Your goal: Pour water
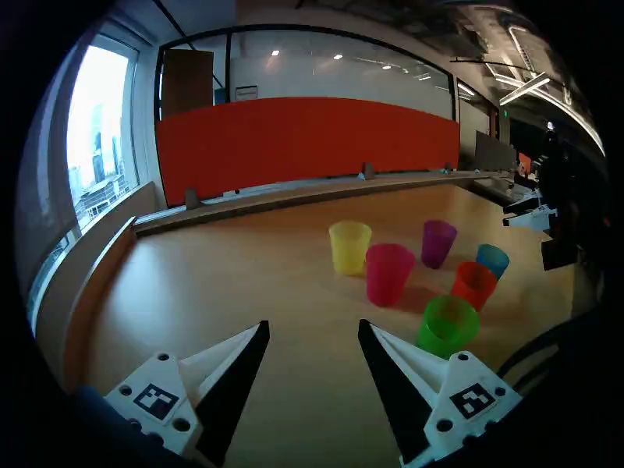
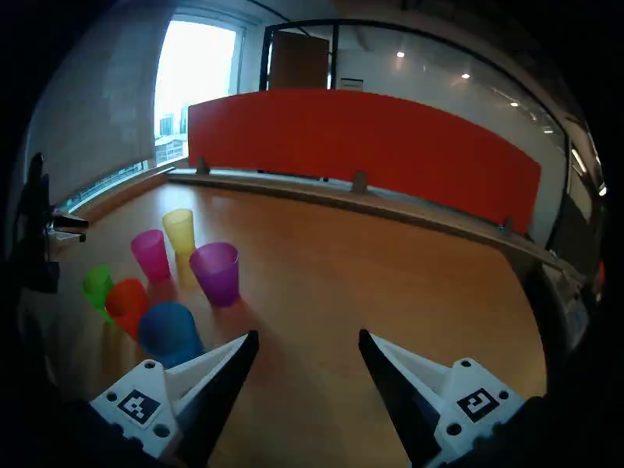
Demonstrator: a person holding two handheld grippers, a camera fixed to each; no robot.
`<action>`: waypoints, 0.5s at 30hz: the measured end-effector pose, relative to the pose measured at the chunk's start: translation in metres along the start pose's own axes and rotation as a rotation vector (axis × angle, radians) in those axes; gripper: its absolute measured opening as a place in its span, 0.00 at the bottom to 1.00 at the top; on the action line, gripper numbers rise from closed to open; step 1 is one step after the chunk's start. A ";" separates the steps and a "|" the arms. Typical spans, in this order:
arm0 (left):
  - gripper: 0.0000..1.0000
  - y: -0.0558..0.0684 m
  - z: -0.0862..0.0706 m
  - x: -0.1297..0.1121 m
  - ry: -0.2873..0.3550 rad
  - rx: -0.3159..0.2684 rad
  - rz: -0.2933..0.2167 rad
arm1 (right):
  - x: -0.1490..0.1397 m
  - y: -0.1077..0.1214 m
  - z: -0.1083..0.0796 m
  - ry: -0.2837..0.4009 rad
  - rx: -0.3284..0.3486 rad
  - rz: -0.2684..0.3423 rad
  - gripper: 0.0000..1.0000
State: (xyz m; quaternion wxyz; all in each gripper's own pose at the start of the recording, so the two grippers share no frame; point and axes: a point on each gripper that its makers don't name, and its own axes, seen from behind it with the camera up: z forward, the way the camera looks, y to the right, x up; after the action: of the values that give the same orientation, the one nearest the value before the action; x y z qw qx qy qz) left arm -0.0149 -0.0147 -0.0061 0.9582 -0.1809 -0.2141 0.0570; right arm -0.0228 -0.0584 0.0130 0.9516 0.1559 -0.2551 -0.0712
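Several plastic cups stand upright in a cluster on the wooden table (image 1: 234,281): yellow (image 1: 349,246), pink (image 1: 388,273), purple (image 1: 437,242), blue (image 1: 492,260), orange (image 1: 473,284) and green (image 1: 447,324). My left gripper (image 1: 313,335) is open above the table, with the green cup just right of its right finger. In the right gripper view the same cups sit at the left: yellow (image 2: 179,231), pink (image 2: 150,254), purple (image 2: 216,272), blue (image 2: 169,334), orange (image 2: 127,304), green (image 2: 98,286). My right gripper (image 2: 308,343) is open, and the blue cup stands beside its left finger.
A red partition (image 1: 304,140) runs along the table's far edge, on a raised ledge with small brackets. A window (image 1: 97,148) lies to the left. The other gripper's dark body (image 2: 39,234) shows at the left of the right gripper view. Bare table (image 2: 374,281) stretches to the right of the cups.
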 end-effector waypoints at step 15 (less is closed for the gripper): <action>0.84 -0.010 -0.007 0.041 0.177 0.124 -0.057 | 0.051 0.029 -0.017 0.196 -0.168 0.019 0.99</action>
State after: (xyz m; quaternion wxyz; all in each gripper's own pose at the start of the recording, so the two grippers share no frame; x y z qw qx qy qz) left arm 0.0259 -0.0184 0.0075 0.9840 -0.1193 -0.1296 0.0265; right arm 0.0313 -0.0374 0.0327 0.9823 0.0793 -0.1555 -0.0676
